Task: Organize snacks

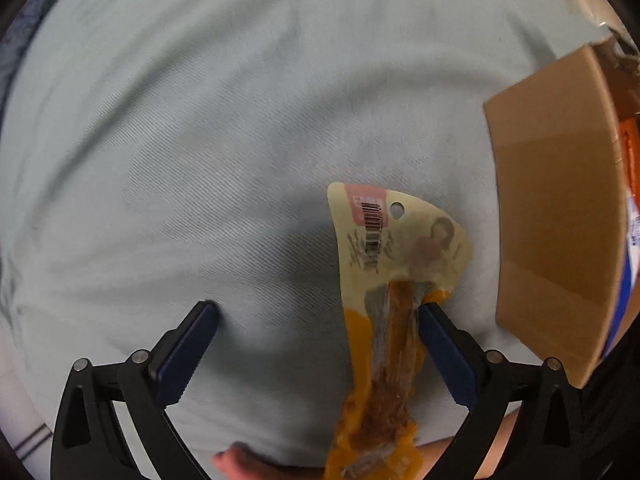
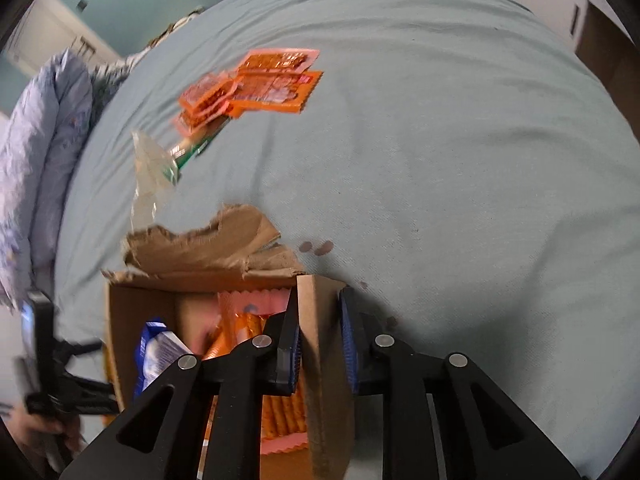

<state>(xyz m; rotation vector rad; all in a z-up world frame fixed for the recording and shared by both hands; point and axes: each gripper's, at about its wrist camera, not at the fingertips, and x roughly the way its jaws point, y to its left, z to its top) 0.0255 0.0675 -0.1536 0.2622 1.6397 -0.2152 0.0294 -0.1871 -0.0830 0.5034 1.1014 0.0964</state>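
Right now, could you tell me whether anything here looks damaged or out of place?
Yes. The cardboard box has a ragged, torn flap at its far edge. The left gripper stands wide open, yet a yellow snack pouch lies against one finger.

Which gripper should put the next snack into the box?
Left. The left gripper is open with a yellow snack packet against one finger, right beside the cardboard box. The right gripper straddles the box wall, steadying it.

Pale green bedsheet point(image 2: 440, 140) carries cardboard box point(image 2: 324, 360), orange snack packets point(image 2: 256, 88).
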